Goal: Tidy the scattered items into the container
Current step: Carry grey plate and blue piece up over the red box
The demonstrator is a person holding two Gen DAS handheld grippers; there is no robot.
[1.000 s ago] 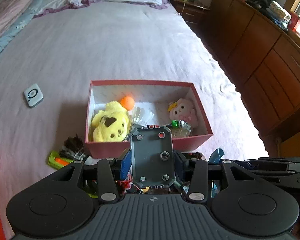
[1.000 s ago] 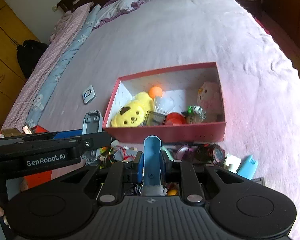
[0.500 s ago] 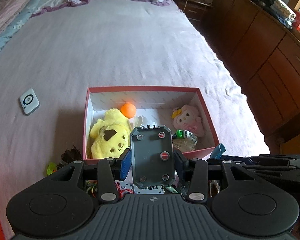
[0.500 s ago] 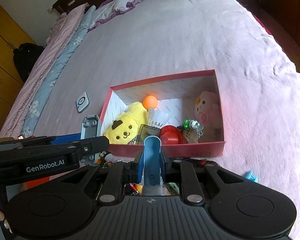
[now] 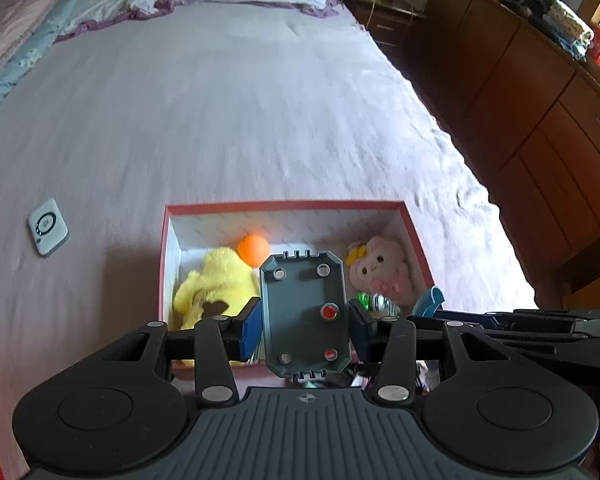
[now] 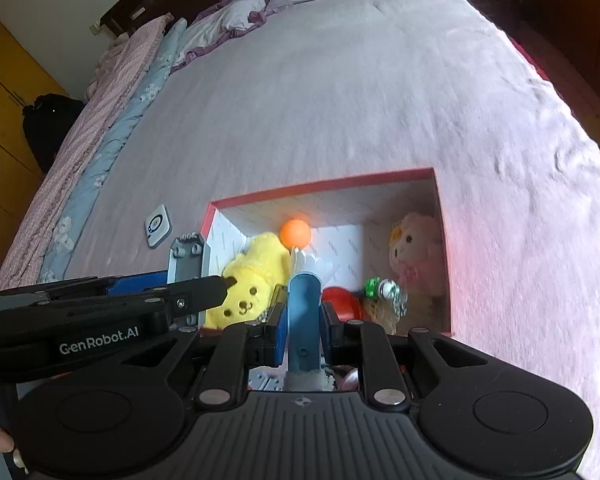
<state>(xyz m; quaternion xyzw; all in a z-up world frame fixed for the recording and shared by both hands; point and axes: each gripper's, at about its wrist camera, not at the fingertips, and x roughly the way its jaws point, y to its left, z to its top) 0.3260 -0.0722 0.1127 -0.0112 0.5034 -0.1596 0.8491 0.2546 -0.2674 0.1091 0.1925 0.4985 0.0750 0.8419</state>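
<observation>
**Both grippers carry a piece over the red box**

While you hold both tools above the near wall of the box, each one has something between its fingers. Your left gripper (image 5: 304,322) pinches a grey plastic plate (image 5: 303,312) by its two long sides, flat face up, so it stays level and does not swing. Your right gripper (image 6: 303,326) is closed on a blue curved piece (image 6: 304,312), which stands upright between the pads; the narrow grip fits its thin body. The left tool also shows at the left of the right wrist view, so the two tools are side by side and close together.

Just under the tools, in front of the box wall, some small things lie on the bed; they are too much hidden to name.

Next comes the red box (image 5: 165,264), open on the bed cover. Inside it lie a yellow plush dog (image 5: 216,284) at the left, an orange ball (image 5: 253,250) behind it, a pink plush (image 5: 378,268) at the right, a green and silver trinket (image 6: 382,290) and a red round thing (image 6: 342,300) near the front. The middle floor is partly free, so I judge both pieces can go down there if you release them well over the wall.

Farther left, a white square device (image 5: 48,227) lies alone on the bed cover (image 5: 240,120), outside the box. Pillows lie at the far end.
</observation>
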